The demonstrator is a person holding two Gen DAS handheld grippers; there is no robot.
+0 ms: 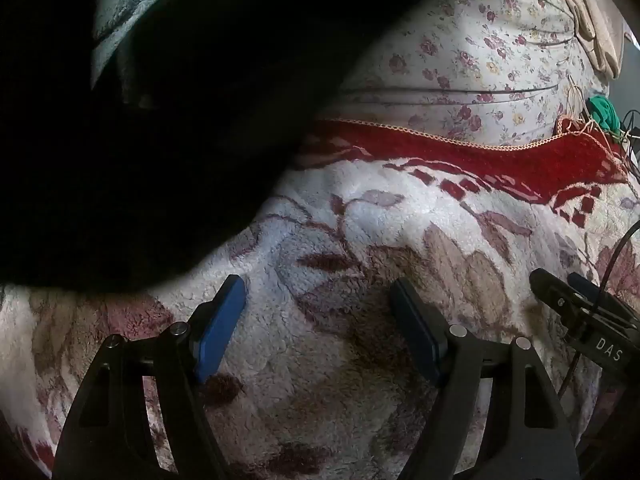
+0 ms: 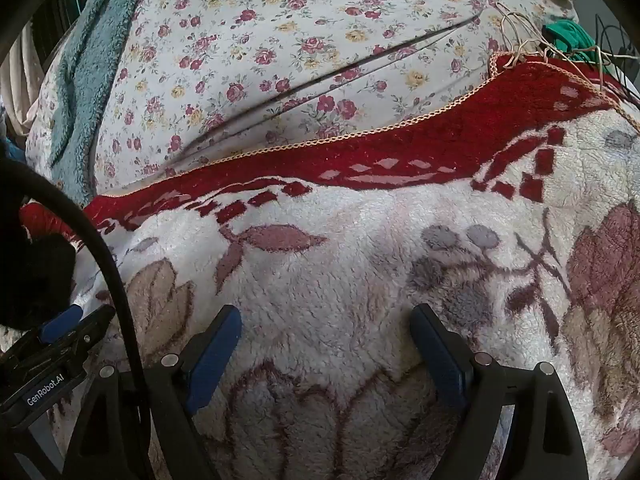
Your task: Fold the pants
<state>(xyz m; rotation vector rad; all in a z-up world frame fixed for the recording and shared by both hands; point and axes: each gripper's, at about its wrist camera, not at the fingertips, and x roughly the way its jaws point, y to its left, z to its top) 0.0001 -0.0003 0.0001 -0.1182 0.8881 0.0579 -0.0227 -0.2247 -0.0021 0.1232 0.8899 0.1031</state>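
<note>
While both pairs of jaws stand wide apart with nothing between them, the left gripper (image 1: 318,300) and the right gripper (image 2: 326,326) hang tilted down over the fleecy white blanket with brownish flower patterning and a red woven border (image 2: 360,240), each gripping nothing.

Just past the left gripper's blue pads, toward ten o'clock in the left wrist view, lies the black, soft, bulky cloth heap that I take to be the pants (image 1: 140,140). It rests on the blanket and runs up to twelve o'clock, so dark that no waistband, leg or seam can be made out. In the right wrist view only a black lump shows at nine o'clock, beyond the left gripper's tip.

Judging by its rounded, slumped edge, the cloth is limp and thickish, light enough to lift yet prone to sag and drag on the fleece. A good hold would be its near edge at ten o'clock, pinched deep through all layers; a shallow bite may slip off.

Farther out, at twelve o'clock, lies the white sheet printed with small roses (image 2: 300,60).
</note>
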